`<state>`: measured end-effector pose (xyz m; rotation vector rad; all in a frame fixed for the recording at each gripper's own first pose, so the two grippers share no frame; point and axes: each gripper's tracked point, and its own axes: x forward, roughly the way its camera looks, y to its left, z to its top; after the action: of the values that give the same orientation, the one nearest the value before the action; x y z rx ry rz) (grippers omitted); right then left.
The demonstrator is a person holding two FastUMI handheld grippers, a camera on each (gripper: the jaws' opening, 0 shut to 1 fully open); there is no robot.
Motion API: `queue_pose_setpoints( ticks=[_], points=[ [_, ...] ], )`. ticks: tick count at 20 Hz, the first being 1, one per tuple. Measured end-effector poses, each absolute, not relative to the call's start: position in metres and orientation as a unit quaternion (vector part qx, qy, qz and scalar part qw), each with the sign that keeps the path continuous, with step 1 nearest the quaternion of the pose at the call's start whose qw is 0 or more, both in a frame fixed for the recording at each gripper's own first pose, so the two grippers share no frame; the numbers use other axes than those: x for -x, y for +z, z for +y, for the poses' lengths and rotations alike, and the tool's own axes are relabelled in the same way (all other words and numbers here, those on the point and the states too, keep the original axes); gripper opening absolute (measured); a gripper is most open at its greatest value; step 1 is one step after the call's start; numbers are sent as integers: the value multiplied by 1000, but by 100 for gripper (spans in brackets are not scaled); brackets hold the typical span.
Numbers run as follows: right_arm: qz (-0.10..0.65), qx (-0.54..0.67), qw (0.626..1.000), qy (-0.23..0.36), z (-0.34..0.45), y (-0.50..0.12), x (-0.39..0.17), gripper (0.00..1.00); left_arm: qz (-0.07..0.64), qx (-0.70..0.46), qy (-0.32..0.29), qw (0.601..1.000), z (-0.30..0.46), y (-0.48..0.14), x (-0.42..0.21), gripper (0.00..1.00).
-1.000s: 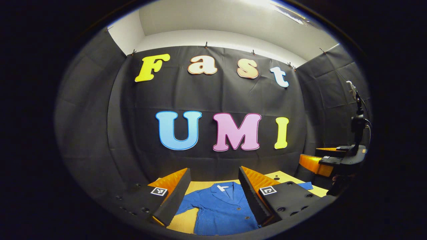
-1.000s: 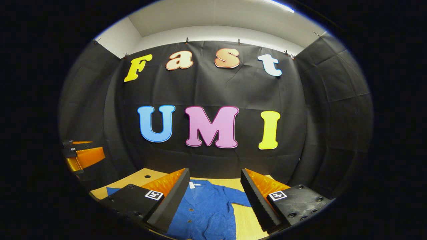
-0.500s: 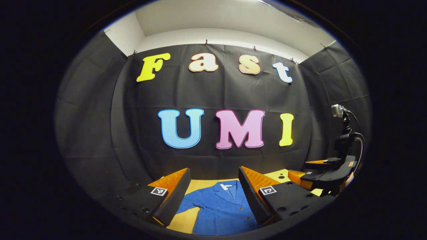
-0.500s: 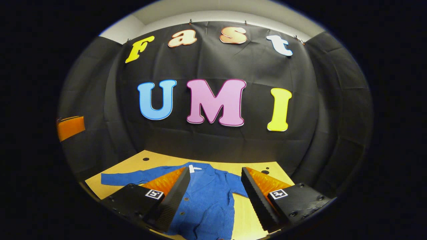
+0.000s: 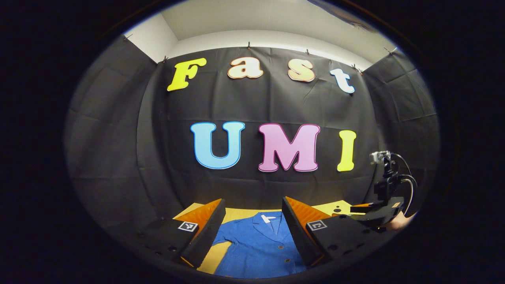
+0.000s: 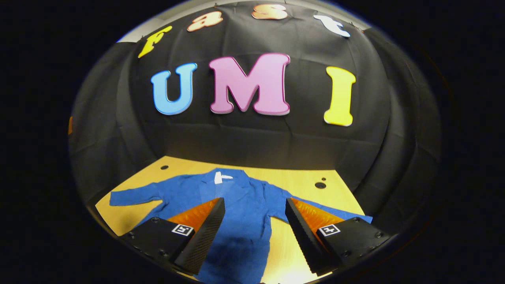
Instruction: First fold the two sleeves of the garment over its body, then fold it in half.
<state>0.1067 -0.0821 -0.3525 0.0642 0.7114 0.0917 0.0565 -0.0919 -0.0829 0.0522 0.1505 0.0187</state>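
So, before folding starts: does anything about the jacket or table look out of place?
Nothing stands out. The blue jacket lies flat and face up on the wooden table, both sleeves spread outward, collar toward the wall. Both grippers are open above it.

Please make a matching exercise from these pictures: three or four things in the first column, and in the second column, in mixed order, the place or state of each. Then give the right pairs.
Column one:
1. blue button-front jacket
2. small white neck label
3. light wooden table
4. right gripper

Column two:
a. open, above the garment, holding nothing
b. lies flat, both sleeves spread out to the sides
c. sits at the collar, on the side toward the back wall
d. has small dark round holes near its far corners

Pairs: 1-b, 2-c, 3-d, 4-a
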Motion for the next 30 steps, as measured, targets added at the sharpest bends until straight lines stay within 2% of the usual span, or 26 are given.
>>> queue_pose_setpoints(
  ticks=[6,11,18,21,25,26,29,30],
  points=[
    [425,-19,905,-11,-162,-441,-110,99,102,-26,28,994,-114,-100,-63,82],
    [496,-58,859,-112,-244,-508,-92,100,124,-25,1,992,-139,-117,-75,82],
    [549,-56,792,-261,-374,-543,-37,100,161,-2,-55,985,-185,-144,-93,83],
    [544,-67,778,-308,-415,-550,-23,100,185,21,-72,980,-201,-158,-95,83],
    [562,-119,753,-320,-425,-566,-12,98,211,33,-80,974,-209,-171,-97,83],
    [547,-121,762,-326,-429,-561,-20,100,215,34,-81,973,-210,-173,-97,83],
    [562,-119,760,-304,-426,-557,-17,97,221,37,-81,971,-210,-177,-93,83],
    [561,-122,761,-302,-426,-557,-21,80,222,37,-79,971,-210,-179,-92,83]
  ],
)
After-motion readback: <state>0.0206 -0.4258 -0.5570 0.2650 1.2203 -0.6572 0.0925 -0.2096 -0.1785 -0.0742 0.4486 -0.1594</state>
